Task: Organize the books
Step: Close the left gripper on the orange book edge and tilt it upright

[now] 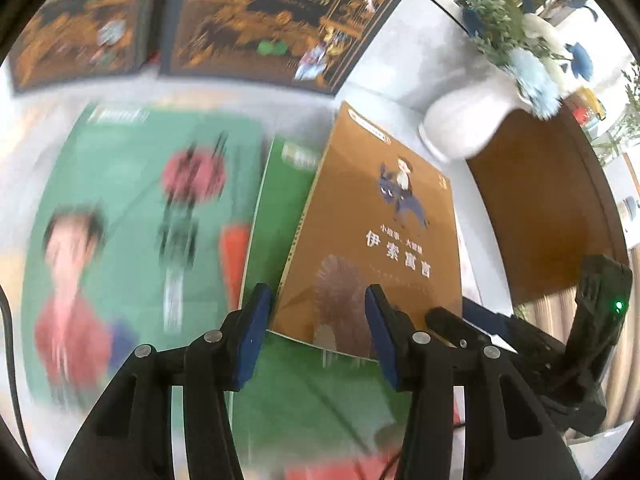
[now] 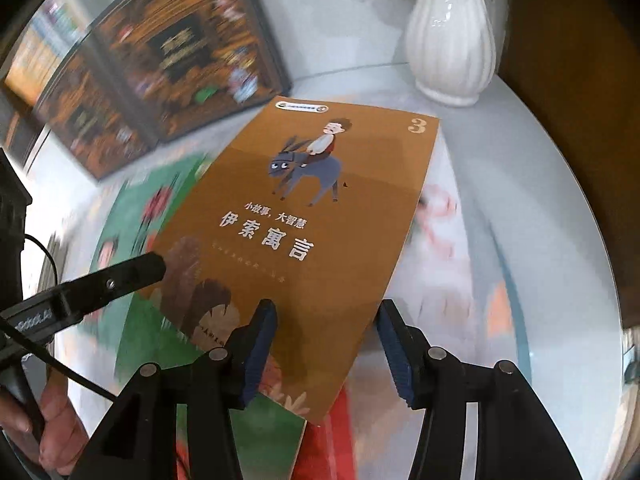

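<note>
A brown picture book (image 1: 380, 220) (image 2: 312, 240) with a boy on a donkey lies slanted over two green books (image 1: 132, 208) (image 1: 288, 380). My left gripper (image 1: 320, 336) is open, its pads straddling the book's near left corner, one beside the spine edge and one over the cover. My right gripper (image 2: 328, 356) is open too, with the book's near right corner between its pads and a gap at the right pad. In the right wrist view the left gripper's fingers (image 2: 120, 276) lie against the book's left edge. In the left wrist view the right gripper's fingers (image 1: 444, 318) sit at its lower right corner.
Two dark ornate books (image 1: 280, 20) (image 2: 168, 60) lie at the back of the white round table (image 2: 520, 160). A white ribbed vase (image 1: 468, 120) (image 2: 452, 40) with blue and white flowers stands just beyond the brown book. Brown wood (image 1: 540, 208) borders the table's right. A hand (image 2: 52, 420) shows lower left.
</note>
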Tool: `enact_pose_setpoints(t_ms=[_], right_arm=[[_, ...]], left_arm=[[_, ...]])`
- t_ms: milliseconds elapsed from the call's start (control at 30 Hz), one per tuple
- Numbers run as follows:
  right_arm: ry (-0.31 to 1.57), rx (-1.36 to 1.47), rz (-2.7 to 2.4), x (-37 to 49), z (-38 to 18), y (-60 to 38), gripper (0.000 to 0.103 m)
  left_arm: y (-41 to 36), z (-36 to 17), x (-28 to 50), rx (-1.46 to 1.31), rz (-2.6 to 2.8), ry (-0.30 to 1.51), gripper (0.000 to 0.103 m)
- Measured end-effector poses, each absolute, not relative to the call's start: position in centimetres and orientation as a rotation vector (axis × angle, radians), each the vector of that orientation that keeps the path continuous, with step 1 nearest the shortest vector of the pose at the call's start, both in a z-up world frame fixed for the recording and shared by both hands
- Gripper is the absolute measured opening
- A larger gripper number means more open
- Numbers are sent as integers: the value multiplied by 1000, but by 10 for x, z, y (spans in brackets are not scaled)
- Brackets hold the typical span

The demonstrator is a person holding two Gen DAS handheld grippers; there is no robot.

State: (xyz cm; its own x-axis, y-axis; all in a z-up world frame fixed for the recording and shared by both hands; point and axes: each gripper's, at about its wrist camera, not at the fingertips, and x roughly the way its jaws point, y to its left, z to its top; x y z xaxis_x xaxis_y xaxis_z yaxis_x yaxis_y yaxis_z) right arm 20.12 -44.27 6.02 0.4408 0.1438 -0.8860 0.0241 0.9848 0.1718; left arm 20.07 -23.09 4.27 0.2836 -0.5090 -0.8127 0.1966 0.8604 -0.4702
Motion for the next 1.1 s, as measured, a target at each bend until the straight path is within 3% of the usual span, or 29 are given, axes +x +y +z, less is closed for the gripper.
enact_pose_setpoints(t_ms=[467,833,1033,1100], right_arm=[[1265,32,309,50,42,-341,59],[1305,189,324,27,34,-303,57],[1266,188,184,9,38,-291,57],[1268,241,219,3,35,-287,51]], left_arm=[[-115,19,24,-457,-359,1351,44],[-38,19,27,-520,-255,1303,44],[-51,14,43,-419,-341,1303,44],[-56,11,46,-445,-418,1323,45]])
